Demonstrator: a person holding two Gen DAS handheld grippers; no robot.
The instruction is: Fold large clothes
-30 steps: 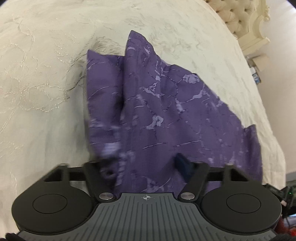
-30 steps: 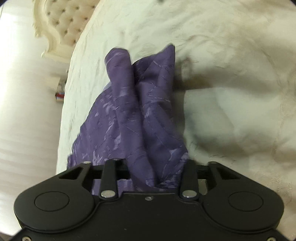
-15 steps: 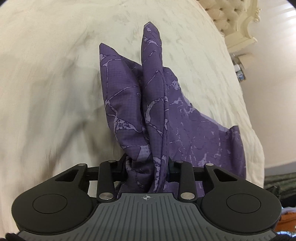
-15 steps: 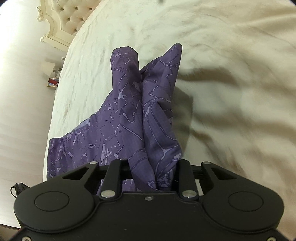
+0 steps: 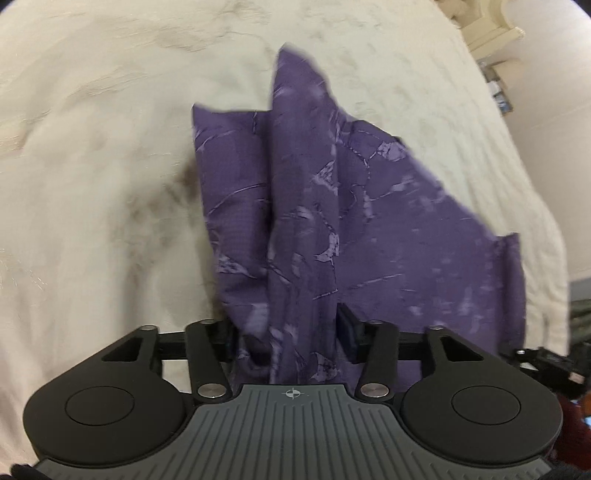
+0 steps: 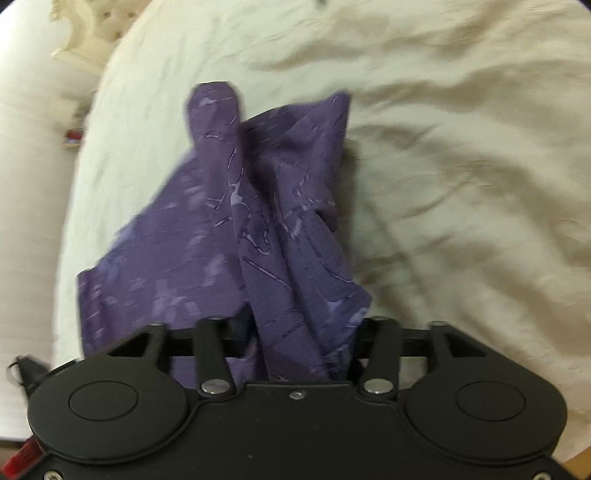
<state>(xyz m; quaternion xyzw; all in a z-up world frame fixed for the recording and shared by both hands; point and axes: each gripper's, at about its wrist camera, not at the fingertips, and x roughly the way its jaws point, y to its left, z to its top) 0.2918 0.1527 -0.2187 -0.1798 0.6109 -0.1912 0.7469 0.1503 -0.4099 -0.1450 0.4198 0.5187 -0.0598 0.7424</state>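
Note:
A purple patterned garment point(image 5: 369, 221) lies bunched on a cream bedspread point(image 5: 92, 184), and its folds rise toward both cameras. My left gripper point(image 5: 288, 332) sits over its near edge. Its jaws are opening, with a thick fold of the cloth loose between them. In the right wrist view the same garment point(image 6: 221, 240) spreads to the left over the bedspread point(image 6: 461, 184). My right gripper point(image 6: 295, 332) is also opening. A fold stands between its fingers, leaning on the right one, and a dark gap shows beside the left one.
A tufted cream headboard point(image 5: 487, 29) stands at the far end of the bed, also seen as a headboard point(image 6: 85, 37) at top left. Small items point(image 6: 74, 136) sit beside the bed. The bed edge runs close beside the garment's outer side.
Both pairs of jaws squeezed the cloth tight half a second ago and stand wider now. The pinched folds have loosened and spread. Both cameras have shifted over the bed.

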